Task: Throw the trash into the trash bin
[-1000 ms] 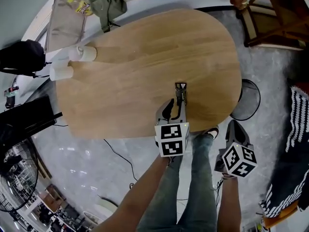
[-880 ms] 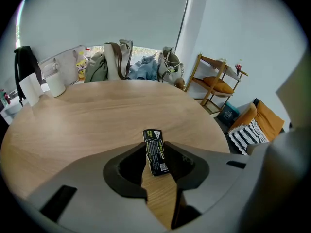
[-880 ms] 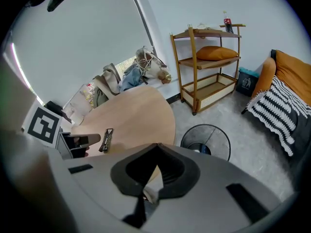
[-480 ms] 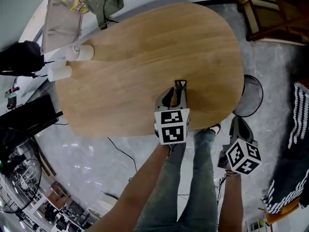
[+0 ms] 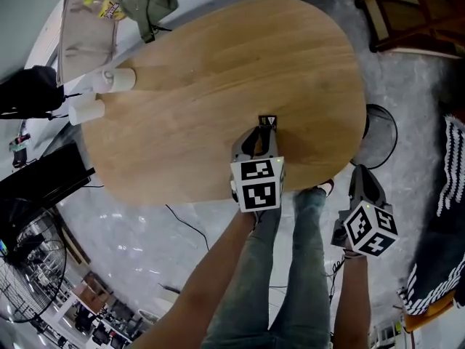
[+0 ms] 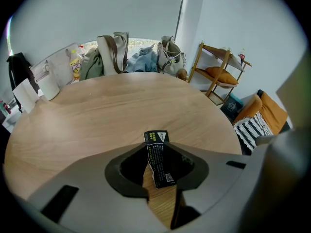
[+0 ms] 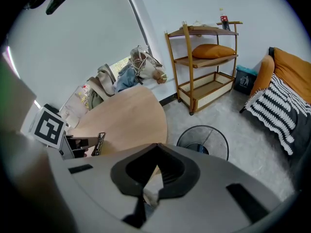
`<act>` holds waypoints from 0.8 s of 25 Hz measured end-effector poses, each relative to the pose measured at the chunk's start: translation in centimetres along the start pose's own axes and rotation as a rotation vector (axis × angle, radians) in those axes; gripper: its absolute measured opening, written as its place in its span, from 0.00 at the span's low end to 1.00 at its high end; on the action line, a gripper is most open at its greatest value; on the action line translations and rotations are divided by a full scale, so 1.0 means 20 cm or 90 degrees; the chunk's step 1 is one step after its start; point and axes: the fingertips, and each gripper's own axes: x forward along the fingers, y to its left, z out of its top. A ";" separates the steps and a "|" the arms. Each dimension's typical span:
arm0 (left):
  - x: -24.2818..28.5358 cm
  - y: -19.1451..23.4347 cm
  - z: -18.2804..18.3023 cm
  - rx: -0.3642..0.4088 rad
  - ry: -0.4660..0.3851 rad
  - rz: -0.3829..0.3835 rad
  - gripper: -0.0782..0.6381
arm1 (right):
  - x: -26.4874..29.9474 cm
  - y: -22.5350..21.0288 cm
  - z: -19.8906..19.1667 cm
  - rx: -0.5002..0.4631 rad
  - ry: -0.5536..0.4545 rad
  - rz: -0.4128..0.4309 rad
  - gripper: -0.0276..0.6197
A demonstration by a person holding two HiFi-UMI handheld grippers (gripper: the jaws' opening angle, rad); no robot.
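Trash wrapper (image 6: 157,158): a narrow black wrapper with small pale print, standing on edge between the tips of the left gripper. It is over the near part of the table, a little in from the edge closest to the person. I can't quite tell whether its lower end touches the wood.
Left gripper (image 5: 266,132): tilted steeply down over the table, with its jaws drawn in on the wrapper and pinching it at the tips. Most of the strip shows in the oval gap behind the tips.
Right gripper (image 7: 156,146): held off the table on the person's right, above the floor beside the jeans (image 5: 309,253), pointing down. Its jaw tips are together with nothing between them.
Trash bin (image 5: 380,132): a round black wire-mesh bin on the grey floor, just beside the table's right edge. It is well apart from the wrapper and nearer the right gripper than the left.
Table (image 5: 211,86): an oval top of light wood.
Far-left edge of table: two white cups (image 5: 118,78), near each other.
Beyond the table: bags (image 6: 112,52) and clothing are heaped against the wall. A wooden shelf rack (image 7: 206,64) with an orange cushion stands to the right.
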 end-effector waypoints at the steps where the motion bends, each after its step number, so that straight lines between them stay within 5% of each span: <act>1: 0.00 0.00 0.00 -0.003 0.001 0.001 0.27 | 0.00 0.00 0.00 0.000 0.000 0.000 0.05; 20: 0.02 0.03 -0.02 -0.019 0.015 0.003 0.21 | 0.00 -0.02 -0.02 0.010 -0.002 -0.001 0.05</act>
